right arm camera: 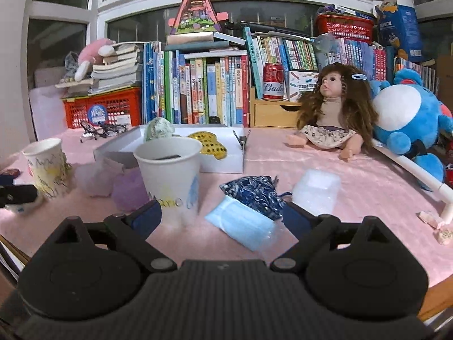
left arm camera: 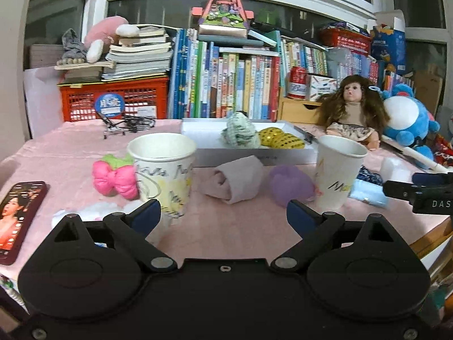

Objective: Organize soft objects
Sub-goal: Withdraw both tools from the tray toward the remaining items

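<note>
- Left gripper (left arm camera: pixel 223 215): jaws spread wide, nothing between them, low over the pink tablecloth (left arm camera: pixel 232 232).
- Rolled beige cloth (left arm camera: pixel 235 180): at 12 o'clock from that gripper, long axis running 10 to 4.
- Right gripper (right arm camera: pixel 222 216): jaws wide, empty.
- Blue face mask (right arm camera: pixel 242 225): just ahead of it, toward 1 o'clock, long axis running 10 to 4.
- White tray (left arm camera: pixel 254 153): beyond the cloth at 12; the likely drop-off.

The left gripper (left arm camera: pixel 223 215) points slightly downward, jaws spread wide with nothing between them. The right gripper (right arm camera: pixel 222 215) tilts likewise, fingers apart, gripping nothing.
</note>
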`<state>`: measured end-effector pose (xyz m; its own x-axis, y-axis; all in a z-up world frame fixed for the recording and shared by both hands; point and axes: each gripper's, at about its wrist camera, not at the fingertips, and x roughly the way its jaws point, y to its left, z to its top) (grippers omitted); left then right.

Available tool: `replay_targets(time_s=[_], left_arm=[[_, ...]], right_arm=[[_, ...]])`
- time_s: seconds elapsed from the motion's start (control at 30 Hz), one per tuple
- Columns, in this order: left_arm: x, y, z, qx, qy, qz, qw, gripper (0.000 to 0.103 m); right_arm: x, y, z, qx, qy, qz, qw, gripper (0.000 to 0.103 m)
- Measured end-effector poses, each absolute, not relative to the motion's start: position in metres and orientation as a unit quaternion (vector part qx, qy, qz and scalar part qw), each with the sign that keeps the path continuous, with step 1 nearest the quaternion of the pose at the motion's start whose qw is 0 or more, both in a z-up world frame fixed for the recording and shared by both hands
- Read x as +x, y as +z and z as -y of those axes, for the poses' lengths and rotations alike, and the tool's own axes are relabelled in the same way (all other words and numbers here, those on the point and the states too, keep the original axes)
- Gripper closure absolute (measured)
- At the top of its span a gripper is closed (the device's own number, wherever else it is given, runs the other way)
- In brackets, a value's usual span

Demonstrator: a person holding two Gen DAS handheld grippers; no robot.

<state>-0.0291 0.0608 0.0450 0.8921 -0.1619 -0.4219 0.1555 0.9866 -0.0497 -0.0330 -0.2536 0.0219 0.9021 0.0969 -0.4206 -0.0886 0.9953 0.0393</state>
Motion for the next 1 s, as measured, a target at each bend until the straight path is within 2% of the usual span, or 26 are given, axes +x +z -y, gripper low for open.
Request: replay_targets(time_s=[0.5, 1.0], left_arm=[[-0.015, 0.021, -0.094, -0.022, 0.053, -0.224, 0.973, 0.006], [0.000, 0.001, -0.103, -0.017, 0.084, -0.241, 0.967, 0.005]], right_arm=[[-0.024, 0.005, 0.254, 0.002, 0.027, -0.235, 0.972, 0.002], [-0.010, -0.005, 0.245, -0.018, 0.017, -0.247, 0.969, 0.004]])
